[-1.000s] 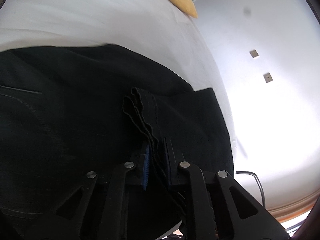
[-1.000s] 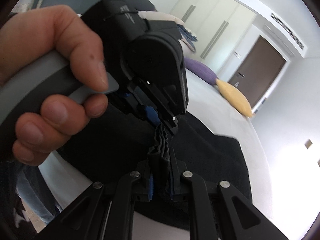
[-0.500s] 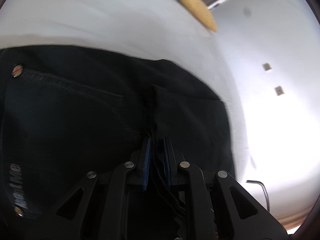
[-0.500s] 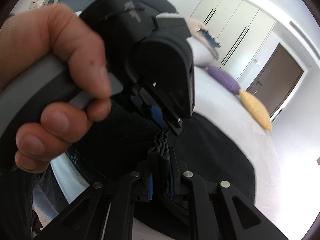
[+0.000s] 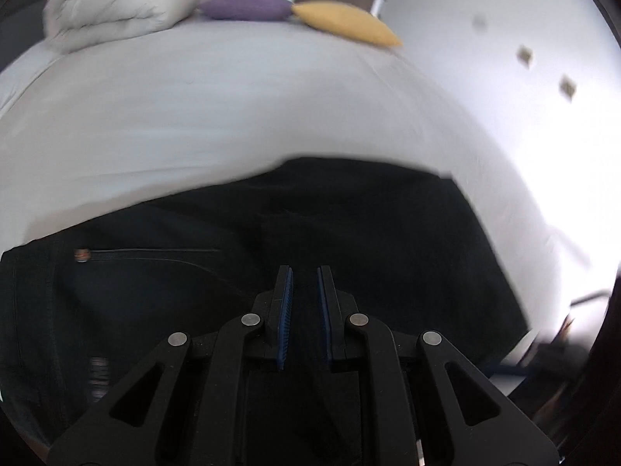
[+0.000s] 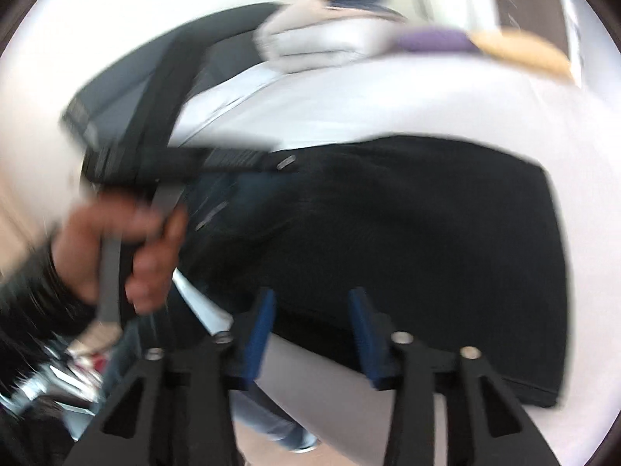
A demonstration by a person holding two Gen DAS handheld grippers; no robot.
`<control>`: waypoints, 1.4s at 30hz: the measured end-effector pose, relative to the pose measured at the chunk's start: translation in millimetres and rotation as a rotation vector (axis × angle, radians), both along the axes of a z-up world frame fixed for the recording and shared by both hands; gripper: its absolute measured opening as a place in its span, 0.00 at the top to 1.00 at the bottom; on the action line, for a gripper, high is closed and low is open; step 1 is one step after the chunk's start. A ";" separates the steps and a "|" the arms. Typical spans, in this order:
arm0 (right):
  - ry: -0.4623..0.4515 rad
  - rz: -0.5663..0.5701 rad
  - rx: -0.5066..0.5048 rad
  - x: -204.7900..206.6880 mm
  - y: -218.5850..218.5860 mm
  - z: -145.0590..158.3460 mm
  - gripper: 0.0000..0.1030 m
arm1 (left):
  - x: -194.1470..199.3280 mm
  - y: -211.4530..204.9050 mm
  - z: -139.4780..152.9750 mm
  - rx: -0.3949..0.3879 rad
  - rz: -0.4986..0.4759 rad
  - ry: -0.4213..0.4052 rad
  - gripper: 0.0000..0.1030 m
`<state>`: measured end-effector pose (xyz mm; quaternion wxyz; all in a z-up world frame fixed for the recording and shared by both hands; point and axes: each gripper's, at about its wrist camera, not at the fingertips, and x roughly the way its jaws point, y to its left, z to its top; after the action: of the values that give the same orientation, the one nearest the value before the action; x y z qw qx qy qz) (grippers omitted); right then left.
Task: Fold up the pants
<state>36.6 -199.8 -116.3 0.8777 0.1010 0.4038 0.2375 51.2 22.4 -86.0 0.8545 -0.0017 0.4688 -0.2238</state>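
Observation:
Black pants (image 5: 349, 233) lie folded flat on a white bed (image 5: 194, 116). A copper rivet and pocket seam show at their left. My left gripper (image 5: 302, 272) hovers just above the pants with its jaws a little apart and nothing between them. In the right wrist view the pants (image 6: 407, 233) form a dark rectangle on the bed. My right gripper (image 6: 310, 295) is open and empty at their near edge. The hand-held left gripper (image 6: 186, 163) shows at the left of that view, over the pants' left end.
A white folded duvet (image 5: 116, 7), a purple pillow (image 5: 244, 6) and a yellow pillow (image 5: 345, 23) lie at the far end of the bed. A white wall (image 5: 504, 77) is to the right. A dark headboard (image 6: 128, 89) stands at the left.
Both grippers have let go of the bunched pants edge and opened. Both have drawn back and the pants now lie flat. The views have swung up toward the pillows.

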 end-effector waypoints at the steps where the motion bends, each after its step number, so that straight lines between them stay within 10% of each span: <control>1: 0.031 -0.042 0.064 7.3 -31.4 -0.7 0.67 | 0.4 -8.1 -10.6 0.032 -0.007 0.026 0.88; 7: 0.128 -0.147 0.297 56.5 -132.4 -10.6 0.68 | -15.8 -1.3 -33.5 0.118 -0.017 -0.008 0.88; 16: 0.338 -0.228 0.493 149.3 -150.6 -79.7 0.77 | -20.3 -27.6 -29.5 0.158 -0.024 -0.018 0.88; 35: 0.380 -0.153 0.376 10.5 -73.9 -64.4 0.80 | -43.9 -41.8 -59.3 0.150 -0.012 -0.039 0.88; 38: 0.387 -0.197 0.356 6.3 -74.8 -72.9 1.00 | -45.4 -41.5 -56.0 0.153 -0.014 -0.047 0.88; 42: 0.383 -0.228 0.445 1.4 -81.9 -84.9 1.00 | -47.7 -37.7 -55.9 0.141 -0.009 -0.046 0.88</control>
<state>38.0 -281.7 -201.2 0.7631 0.3780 0.4859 0.1967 3.5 -15.3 -141.8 0.8621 0.0657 0.4635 -0.1941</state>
